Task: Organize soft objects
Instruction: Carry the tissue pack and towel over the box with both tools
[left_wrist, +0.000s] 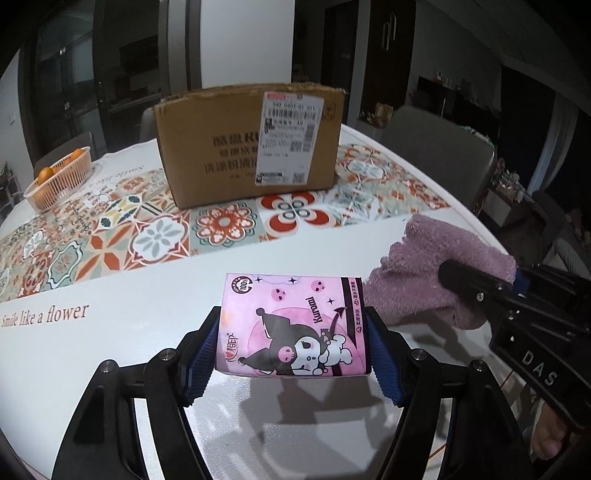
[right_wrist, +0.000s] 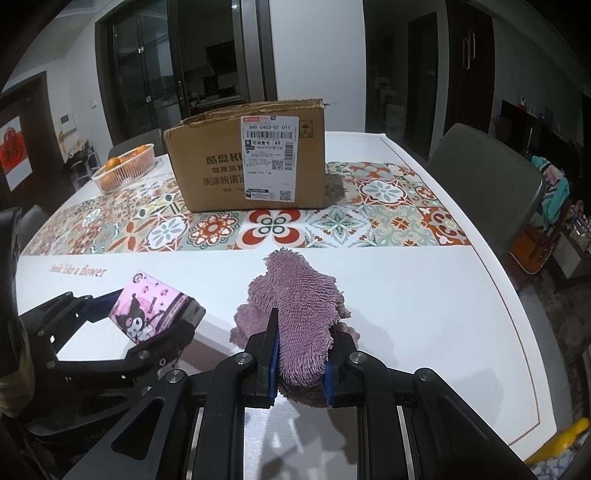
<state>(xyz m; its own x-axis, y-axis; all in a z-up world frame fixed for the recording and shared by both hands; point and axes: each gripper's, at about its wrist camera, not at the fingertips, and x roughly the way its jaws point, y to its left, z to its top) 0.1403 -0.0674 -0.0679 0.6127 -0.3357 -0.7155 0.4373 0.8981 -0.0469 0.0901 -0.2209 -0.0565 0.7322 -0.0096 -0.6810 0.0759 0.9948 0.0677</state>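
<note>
Cardboard box (right_wrist: 246, 158) beyond both loaded grippers.

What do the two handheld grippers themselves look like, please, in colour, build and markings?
Both the left gripper and the right gripper are matte black, angular linkages with silver round pivot bolts and textured blue finger pads. White letters "DAS" mark the right gripper's body in the left wrist view. No cables or sleeves show.

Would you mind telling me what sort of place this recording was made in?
Most likely a home dining room: a white dining table with a tile-patterned runner, upholstered chairs drawn up to it, and a basket of oranges near a glass door.
</note>
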